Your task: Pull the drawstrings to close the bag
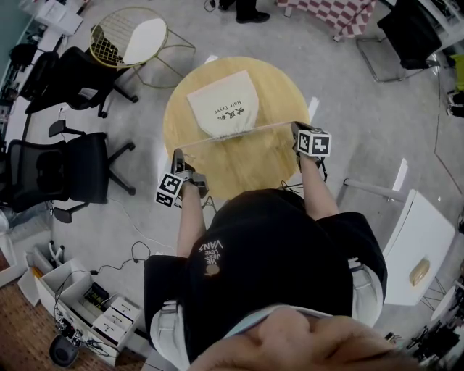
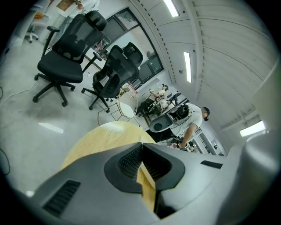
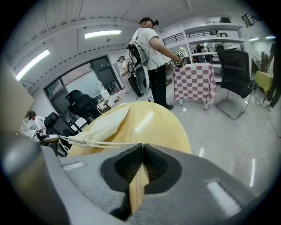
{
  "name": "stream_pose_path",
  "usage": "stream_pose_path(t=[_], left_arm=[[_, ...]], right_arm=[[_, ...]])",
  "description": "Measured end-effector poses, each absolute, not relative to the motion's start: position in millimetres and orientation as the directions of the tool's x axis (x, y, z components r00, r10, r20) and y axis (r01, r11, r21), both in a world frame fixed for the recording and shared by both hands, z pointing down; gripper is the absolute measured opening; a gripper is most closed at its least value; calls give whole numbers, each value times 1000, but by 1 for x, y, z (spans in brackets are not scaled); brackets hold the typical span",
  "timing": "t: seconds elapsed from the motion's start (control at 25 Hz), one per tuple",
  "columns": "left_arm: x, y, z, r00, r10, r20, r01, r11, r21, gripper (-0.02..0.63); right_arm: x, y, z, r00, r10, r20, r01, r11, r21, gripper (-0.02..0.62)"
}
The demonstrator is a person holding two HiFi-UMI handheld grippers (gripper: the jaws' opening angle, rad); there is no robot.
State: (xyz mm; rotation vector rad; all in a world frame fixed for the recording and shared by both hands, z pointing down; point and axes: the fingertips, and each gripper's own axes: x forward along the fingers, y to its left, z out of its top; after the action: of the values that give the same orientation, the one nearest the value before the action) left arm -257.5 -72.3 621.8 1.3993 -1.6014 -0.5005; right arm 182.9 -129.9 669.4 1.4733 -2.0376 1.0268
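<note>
A cream drawstring bag [image 1: 223, 109] with dark print lies flat on the round wooden table [image 1: 275, 87]. Its near edge is gathered [image 1: 228, 135]. A thin drawstring [image 1: 250, 130] runs taut across the table between both grippers. My left gripper [image 1: 179, 154] sits at the table's near left and is shut on the string's left end. My right gripper [image 1: 296, 127] sits at the near right and is shut on the other end. In the right gripper view the strings [image 3: 105, 143] lead from the cinched mouth [image 3: 74, 140] into the shut right gripper [image 3: 142, 146]. The left gripper [image 2: 142, 144] shows shut jaws and no string.
Black office chairs [image 1: 69, 170] stand left of the table, and a gold wire stool [image 1: 130, 36] behind it. A checkered table [image 1: 330, 13] is at the far right and a white tabletop [image 1: 420, 246] at the near right. Boxes [image 1: 87, 297] and cables lie on the floor. A person [image 3: 149, 52] stands beyond.
</note>
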Motion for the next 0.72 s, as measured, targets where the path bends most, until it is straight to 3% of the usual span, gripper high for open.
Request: stream_pose_path(t=[0.2, 0.72], left_arm=[[-258, -71, 629, 72, -921, 384, -549, 285, 786, 14], [-241, -88, 637, 169, -886, 432, -726, 185, 662, 15]], right_arm=[[186, -128, 674, -344, -615, 709, -934, 151, -323, 2], [177, -119, 696, -330, -565, 756, -944, 173, -282, 5]])
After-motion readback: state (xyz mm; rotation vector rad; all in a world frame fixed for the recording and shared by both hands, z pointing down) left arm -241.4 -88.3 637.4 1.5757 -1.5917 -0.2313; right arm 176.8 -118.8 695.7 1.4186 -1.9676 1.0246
